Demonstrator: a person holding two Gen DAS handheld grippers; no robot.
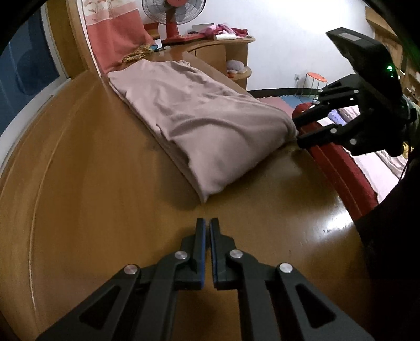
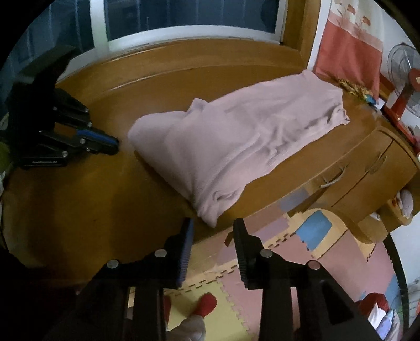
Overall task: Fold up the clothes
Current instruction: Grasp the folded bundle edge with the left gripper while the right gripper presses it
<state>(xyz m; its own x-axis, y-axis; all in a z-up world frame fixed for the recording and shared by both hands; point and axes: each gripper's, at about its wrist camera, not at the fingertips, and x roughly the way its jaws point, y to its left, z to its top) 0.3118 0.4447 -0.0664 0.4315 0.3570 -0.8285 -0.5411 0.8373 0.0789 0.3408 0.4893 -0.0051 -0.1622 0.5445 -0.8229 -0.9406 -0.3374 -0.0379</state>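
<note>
A folded pale pink garment of soft cloth point(image 1: 199, 123) lay on the glossy brown wooden tabletop point(image 1: 92, 183). In the left wrist view it stretched from the upper middle of the frame down toward the centre, and in the right wrist view it point(image 2: 236, 141) filled the middle, with one folded corner pointing to the lower centre near the table edge.

The left gripper point(image 1: 207, 223) was at the bottom centre of its own view, above bare wood just below the nearest corner of the garment and not touching it. Its black jaws with blue pads were pressed almost together, with only a thin slit between them, and they held nothing. In the right wrist view this gripper point(image 2: 114, 144) appeared at the middle left, near the left end of the garment.

The right gripper point(image 2: 214, 225) was at the bottom centre of its view, at the table edge, with its jaws spread apart and empty. In the left wrist view it point(image 1: 298, 131) stood at the right side, its tips just beside the right end of the garment.

A red standing fan point(image 1: 173, 15) was at the top of the left wrist view. A colourful foam puzzle mat point(image 2: 302, 251) covered the floor in the lower right.
</note>
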